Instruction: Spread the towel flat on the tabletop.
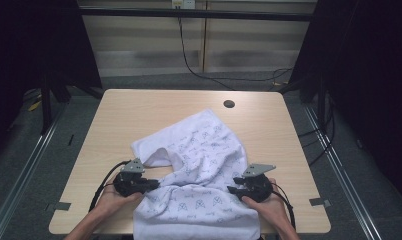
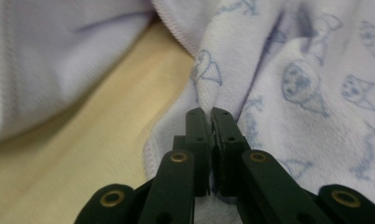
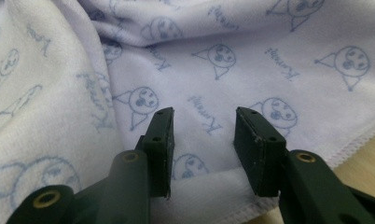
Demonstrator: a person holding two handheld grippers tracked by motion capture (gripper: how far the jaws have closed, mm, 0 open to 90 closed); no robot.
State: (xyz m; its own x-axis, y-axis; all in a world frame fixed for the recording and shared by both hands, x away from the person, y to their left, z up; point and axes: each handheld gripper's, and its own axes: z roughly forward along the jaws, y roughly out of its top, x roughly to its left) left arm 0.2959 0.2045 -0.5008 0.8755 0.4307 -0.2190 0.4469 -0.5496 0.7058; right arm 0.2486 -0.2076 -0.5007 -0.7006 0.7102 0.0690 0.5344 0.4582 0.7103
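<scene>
Towel [image 1: 199, 165] lies between both tongs, its edge pinched by left tongs [image 2: 210, 116].

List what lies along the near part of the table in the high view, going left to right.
Bare table → left hand-held gripper, jaws closed on the towel's edge → white printed towel → right hand-held gripper, jaws apart over the towel → bare table again.

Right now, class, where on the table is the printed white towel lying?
In the high view the towel lies crumpled on the near half of the table, between the left gripper and the right gripper, its near end draping over the front edge.
</scene>
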